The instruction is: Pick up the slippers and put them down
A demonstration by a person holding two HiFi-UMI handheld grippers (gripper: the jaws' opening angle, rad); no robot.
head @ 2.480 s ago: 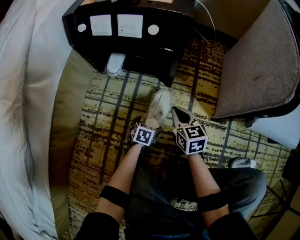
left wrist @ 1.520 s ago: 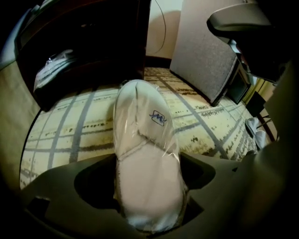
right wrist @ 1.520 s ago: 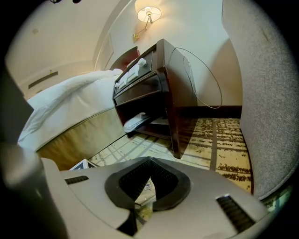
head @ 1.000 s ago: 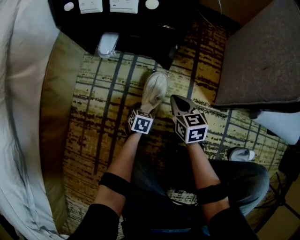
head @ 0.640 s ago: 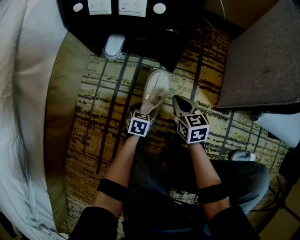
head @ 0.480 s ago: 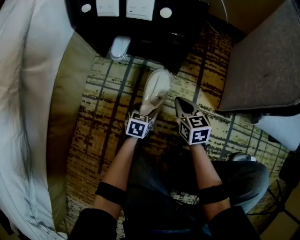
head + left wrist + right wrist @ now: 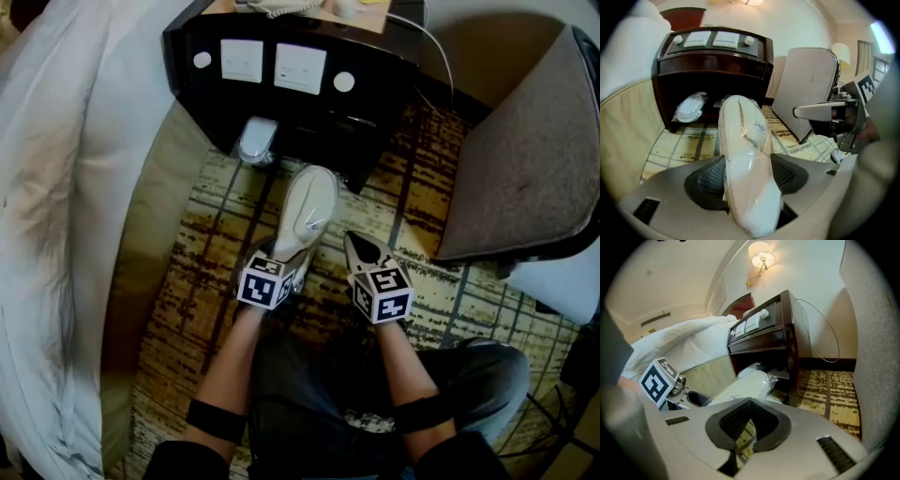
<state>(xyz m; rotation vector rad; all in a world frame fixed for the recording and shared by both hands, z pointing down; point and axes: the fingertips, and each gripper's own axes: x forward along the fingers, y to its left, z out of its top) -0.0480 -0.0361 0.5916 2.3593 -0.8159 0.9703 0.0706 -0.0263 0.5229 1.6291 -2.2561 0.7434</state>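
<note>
the slipper (image 7: 309, 208) was cream-white under glossy clear wrap, with a small blue mark on top. the carpet (image 7: 211, 234) was yellow-beige, crossed by dark grid lines and brown speckling. the nightstand (image 7: 375, 103) was near-black dark wood with white switch plates (image 7: 300, 67). the bedding (image 7: 56, 169) was white, the bed base (image 7: 150, 253) dull beige. the chair seat (image 7: 520, 159) was grey-brown. the left gripper (image 7: 284, 261) and the right gripper (image 7: 356, 246) were pale grey with black pads, their cubes marked in black and white.

Heel of slipper (image 7: 309, 206) hidden bhd left gripper (image 7: 284, 262).
</note>
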